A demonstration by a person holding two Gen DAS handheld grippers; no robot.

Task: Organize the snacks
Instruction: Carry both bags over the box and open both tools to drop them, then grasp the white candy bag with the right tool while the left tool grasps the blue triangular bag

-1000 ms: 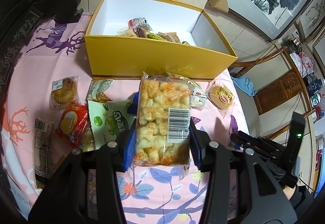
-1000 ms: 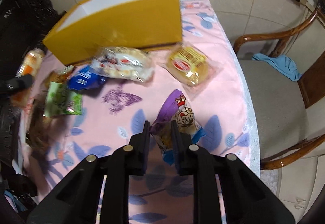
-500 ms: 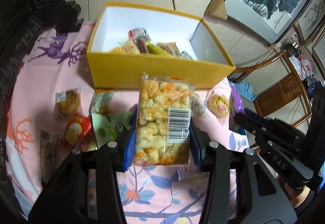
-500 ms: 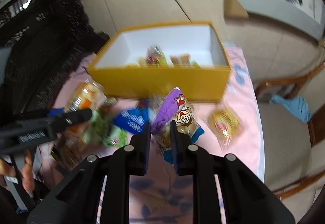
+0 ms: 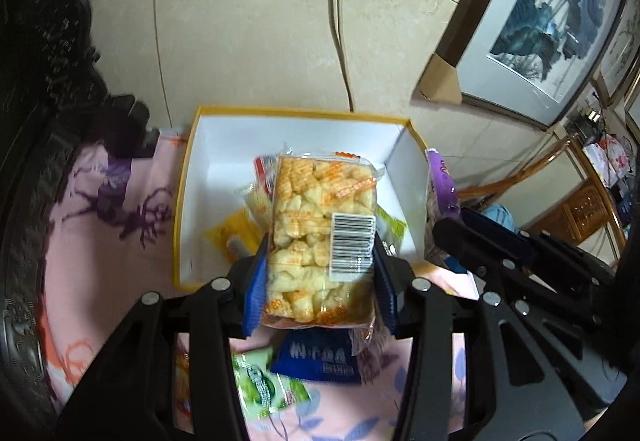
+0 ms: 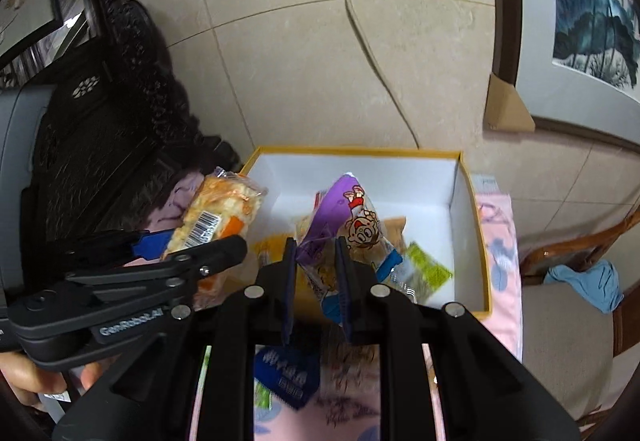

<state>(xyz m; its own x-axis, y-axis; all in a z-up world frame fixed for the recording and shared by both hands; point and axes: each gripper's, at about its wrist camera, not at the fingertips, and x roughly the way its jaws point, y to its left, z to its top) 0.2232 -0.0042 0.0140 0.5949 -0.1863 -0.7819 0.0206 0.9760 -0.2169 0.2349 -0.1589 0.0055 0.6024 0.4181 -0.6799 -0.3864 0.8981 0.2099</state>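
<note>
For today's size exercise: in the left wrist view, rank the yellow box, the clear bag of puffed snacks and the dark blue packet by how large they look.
1. yellow box
2. clear bag of puffed snacks, though held close to the camera
3. dark blue packet, partly hidden behind the bag

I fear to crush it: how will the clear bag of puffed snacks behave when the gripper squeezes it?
The bag of puffed snacks probably weighs little: it is mostly airy pieces. It seems to hold its shape, standing straight out of the left gripper. The pieces likely crumble under hard pressure.
</note>
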